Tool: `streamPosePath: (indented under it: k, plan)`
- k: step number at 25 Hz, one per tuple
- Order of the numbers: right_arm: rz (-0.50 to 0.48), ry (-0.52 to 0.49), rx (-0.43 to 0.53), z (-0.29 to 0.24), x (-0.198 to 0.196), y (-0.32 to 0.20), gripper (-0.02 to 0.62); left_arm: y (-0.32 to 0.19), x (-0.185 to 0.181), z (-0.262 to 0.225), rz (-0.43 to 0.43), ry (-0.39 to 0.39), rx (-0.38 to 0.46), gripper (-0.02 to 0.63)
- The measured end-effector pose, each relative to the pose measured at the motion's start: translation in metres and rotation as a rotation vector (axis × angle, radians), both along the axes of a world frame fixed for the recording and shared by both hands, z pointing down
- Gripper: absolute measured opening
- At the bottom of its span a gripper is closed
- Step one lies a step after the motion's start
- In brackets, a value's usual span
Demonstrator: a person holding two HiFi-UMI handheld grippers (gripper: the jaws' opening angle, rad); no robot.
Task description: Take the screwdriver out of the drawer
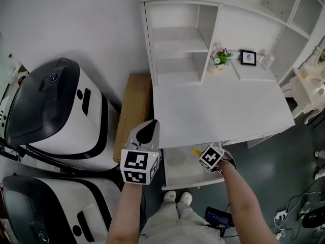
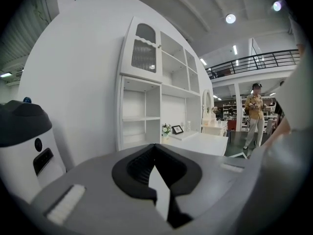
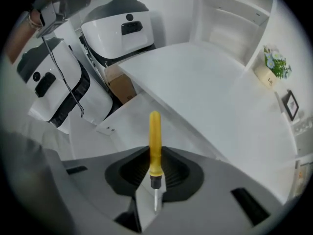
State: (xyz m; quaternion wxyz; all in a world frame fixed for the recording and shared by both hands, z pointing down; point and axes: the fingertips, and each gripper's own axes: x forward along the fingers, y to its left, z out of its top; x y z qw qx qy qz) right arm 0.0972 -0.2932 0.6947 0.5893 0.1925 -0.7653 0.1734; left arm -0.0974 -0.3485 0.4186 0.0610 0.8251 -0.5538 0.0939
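The right gripper (image 3: 154, 176) is clamped on the screwdriver (image 3: 154, 148). Its jaws stand narrow, the dark pads pressing the lower end of the yellow handle, with the black collar and the metal tip pointing back toward the camera. From the head view this gripper points steeply down over the open drawer (image 1: 179, 173), just in front of the desk's front edge, and only a bit of yellow handle shows beside its marker cube (image 1: 212, 156).

The left gripper (image 2: 155, 148) holds nothing: its jaws are together at the tips, pointing roughly level toward the white shelving (image 2: 142, 116). In the head view it sits left of the drawer, well apart from the screwdriver.

Beyond them, the white desk (image 1: 218, 111) carries a small potted plant (image 1: 220, 59) and a picture frame (image 1: 248, 57). A cardboard box (image 1: 134, 111) stands by the desk's left side, and white-and-black machines (image 1: 56, 111) fill the left.
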Motion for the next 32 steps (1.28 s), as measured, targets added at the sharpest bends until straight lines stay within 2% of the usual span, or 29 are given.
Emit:
streamPosePath:
  k: [9, 14, 25, 32]
  plan:
    - [0.023, -0.032, 0.034, -0.045, 0.004, 0.003, 0.080, -0.001, 0.009, -0.040, 0.013, 0.023, 0.077, 0.006]
    - [0.083, -0.091, 0.088, -0.080, 0.004, -0.006, 0.080, -0.005, 0.017, -0.065, 0.030, 0.023, 0.128, 0.006]
    - [0.140, -0.211, 0.345, -0.188, 0.005, -0.045, 0.080, -0.006, 0.038, -0.116, 0.086, 0.014, 0.250, 0.006]
    - [0.157, -0.297, 0.534, -0.264, 0.008, -0.053, 0.080, 0.000, 0.046, -0.146, 0.084, 0.014, 0.330, 0.006]
